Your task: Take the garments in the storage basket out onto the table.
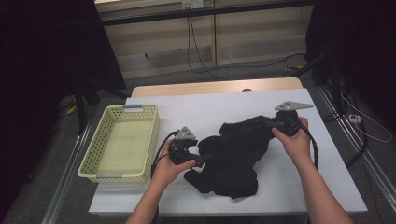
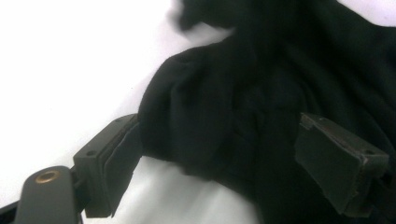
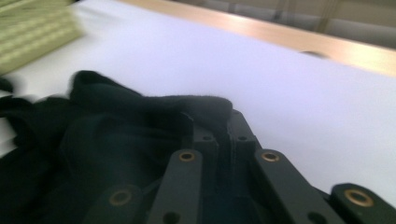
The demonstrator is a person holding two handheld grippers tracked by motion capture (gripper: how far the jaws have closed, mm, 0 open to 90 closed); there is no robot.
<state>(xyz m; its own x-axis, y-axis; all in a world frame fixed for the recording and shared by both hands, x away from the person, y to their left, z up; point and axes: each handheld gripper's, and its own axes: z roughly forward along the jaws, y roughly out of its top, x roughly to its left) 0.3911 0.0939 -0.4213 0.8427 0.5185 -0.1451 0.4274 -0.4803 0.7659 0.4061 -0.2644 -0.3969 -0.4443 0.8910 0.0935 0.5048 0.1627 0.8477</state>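
A crumpled black garment [image 1: 236, 156] lies on the white table cover [image 1: 205, 109], right of centre. My left gripper [image 1: 200, 161] sits at the garment's left edge, held by a hand. In the left gripper view its jaws stand wide apart, with a fold of the black cloth [image 2: 224, 121] between the pads [image 2: 341, 161]. My right gripper [image 1: 273, 123] is at the garment's upper right corner. In the right gripper view its jaws are pressed together [image 3: 223, 128] on the cloth's edge [image 3: 154, 105].
A pale yellow perforated basket [image 1: 122, 142] stands empty at the table's left side. The wooden table edge [image 1: 215, 87] runs along the back. Cables trail on the floor behind and to the right.
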